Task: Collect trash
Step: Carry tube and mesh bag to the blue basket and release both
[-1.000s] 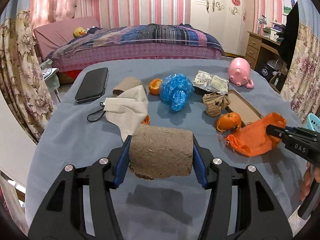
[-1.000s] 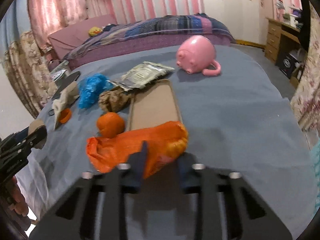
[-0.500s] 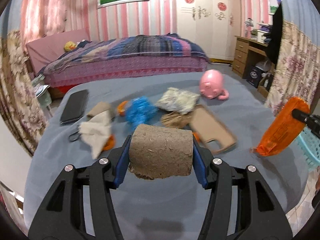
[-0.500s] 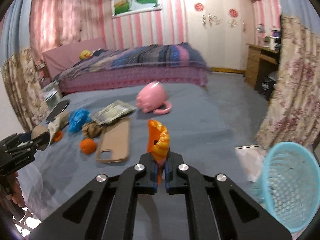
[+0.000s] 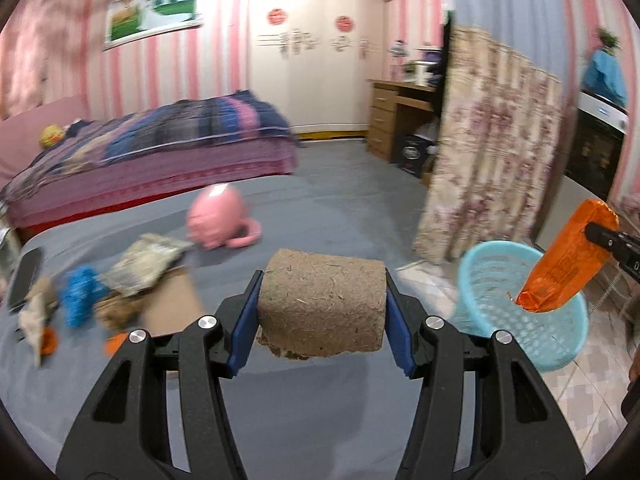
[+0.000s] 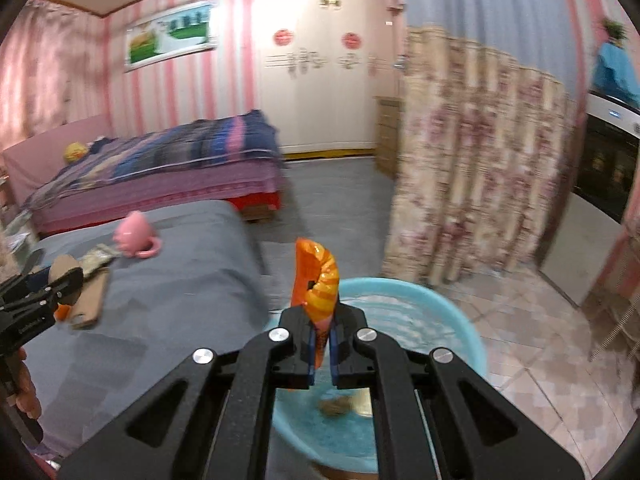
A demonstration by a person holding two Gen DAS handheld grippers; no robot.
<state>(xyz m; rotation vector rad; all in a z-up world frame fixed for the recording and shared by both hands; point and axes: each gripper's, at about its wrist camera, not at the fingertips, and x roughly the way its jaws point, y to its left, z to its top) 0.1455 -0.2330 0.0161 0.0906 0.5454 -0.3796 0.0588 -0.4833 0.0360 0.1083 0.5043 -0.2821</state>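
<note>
My left gripper is shut on a brown cardboard roll and holds it above the grey table. My right gripper is shut on an orange plastic wrapper and holds it over a light blue basket on the floor. The wrapper and basket also show at the right of the left wrist view. Some brown trash lies in the basket's bottom. More trash lies on the table: a blue crumpled bag, a foil packet, brown paper.
A pink pig mug and a black phone lie on the table, with a tan phone case. A floral curtain hangs beyond the basket. A bed stands behind the table. The floor is tiled.
Both grippers swung right, away from the table's trash toward the basket. The right gripper carried the orange wrapper off the table to above the basket. The left still holds the roll.
</note>
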